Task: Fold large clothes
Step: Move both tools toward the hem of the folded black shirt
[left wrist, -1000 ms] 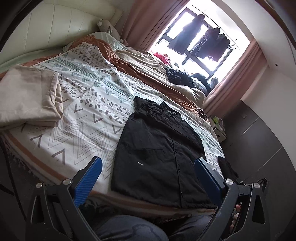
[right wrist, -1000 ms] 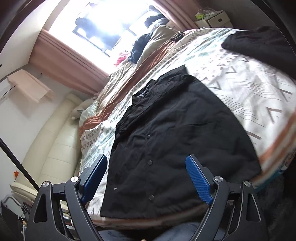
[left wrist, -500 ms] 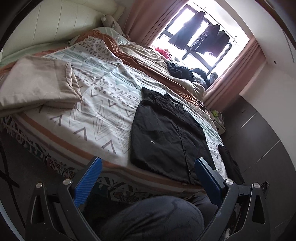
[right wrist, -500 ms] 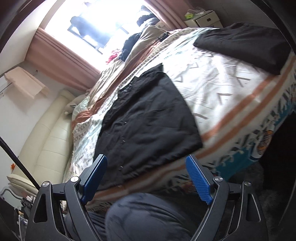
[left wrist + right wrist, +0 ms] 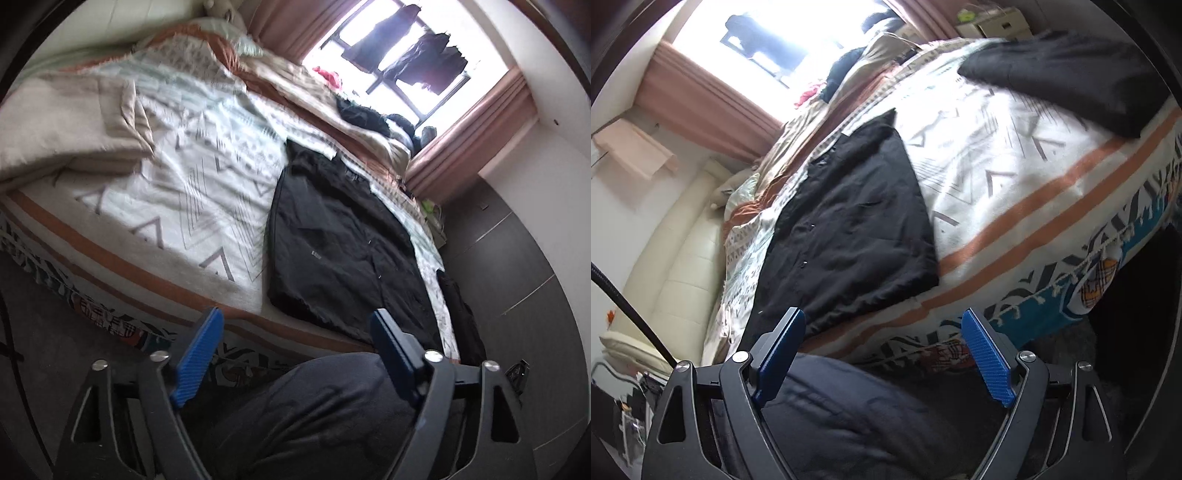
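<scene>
A black button-front jacket [image 5: 340,240] lies flat on the patterned bed cover [image 5: 207,192], its hem near the bed's front edge; it also shows in the right wrist view [image 5: 849,236]. My left gripper [image 5: 295,354] is open and empty, held off the bed below the hem, above the person's grey-trousered leg [image 5: 317,413]. My right gripper [image 5: 882,354] is open and empty, also below the bed edge, apart from the jacket.
A folded beige blanket [image 5: 62,122] lies at the bed's left. A folded black garment [image 5: 1071,74] lies at the bed's right end. Dark clothes [image 5: 365,114] are heaped by the window. A cream headboard [image 5: 665,251] and dark wardrobe doors [image 5: 517,266] border the bed.
Both grippers have drawn back and down from the jacket to below the bed's edge. The person's leg has come into both views. The jacket lies unmoved.
</scene>
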Tool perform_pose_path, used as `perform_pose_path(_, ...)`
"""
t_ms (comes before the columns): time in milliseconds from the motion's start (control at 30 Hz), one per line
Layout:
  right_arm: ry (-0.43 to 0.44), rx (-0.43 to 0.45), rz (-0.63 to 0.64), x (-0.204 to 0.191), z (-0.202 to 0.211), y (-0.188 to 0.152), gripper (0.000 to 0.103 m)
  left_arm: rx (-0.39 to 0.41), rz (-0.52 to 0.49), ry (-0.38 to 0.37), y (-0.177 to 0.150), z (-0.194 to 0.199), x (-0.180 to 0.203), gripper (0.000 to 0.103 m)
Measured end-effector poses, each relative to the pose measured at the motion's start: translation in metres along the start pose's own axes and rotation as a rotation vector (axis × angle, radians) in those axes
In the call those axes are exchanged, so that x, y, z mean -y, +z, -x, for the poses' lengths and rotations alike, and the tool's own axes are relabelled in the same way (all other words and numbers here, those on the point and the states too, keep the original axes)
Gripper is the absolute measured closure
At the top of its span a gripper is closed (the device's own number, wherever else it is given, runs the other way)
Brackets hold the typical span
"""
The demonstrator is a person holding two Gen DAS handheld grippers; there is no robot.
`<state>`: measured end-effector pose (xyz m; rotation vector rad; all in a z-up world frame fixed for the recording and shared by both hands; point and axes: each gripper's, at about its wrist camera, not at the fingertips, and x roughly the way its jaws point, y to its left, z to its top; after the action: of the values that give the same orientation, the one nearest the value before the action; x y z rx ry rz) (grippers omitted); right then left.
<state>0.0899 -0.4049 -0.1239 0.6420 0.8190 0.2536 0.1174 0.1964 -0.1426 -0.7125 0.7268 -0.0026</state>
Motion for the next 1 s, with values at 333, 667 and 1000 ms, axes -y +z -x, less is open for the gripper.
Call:
perform_pose_path(333,-0.017,-0.077,-0.054,0.012,-0.056,0.023,0.035,-0.137,0.023,-0.011,0.022,-0.067,-0.006,0.035)
perform_pose_path(667,-0.041,-0.103,-0.101,0.017,-0.097,0.042,0.037,-0.24,0.084,-0.007,0.037,-0.118,-0.017,0.053)
perform_pose_path(1000,0.031,-0.131,-0.139,0.022,-0.127,0.051,0.042,-0.297,0.192,-0.071,0.028,-0.151,-0.038,0.053)
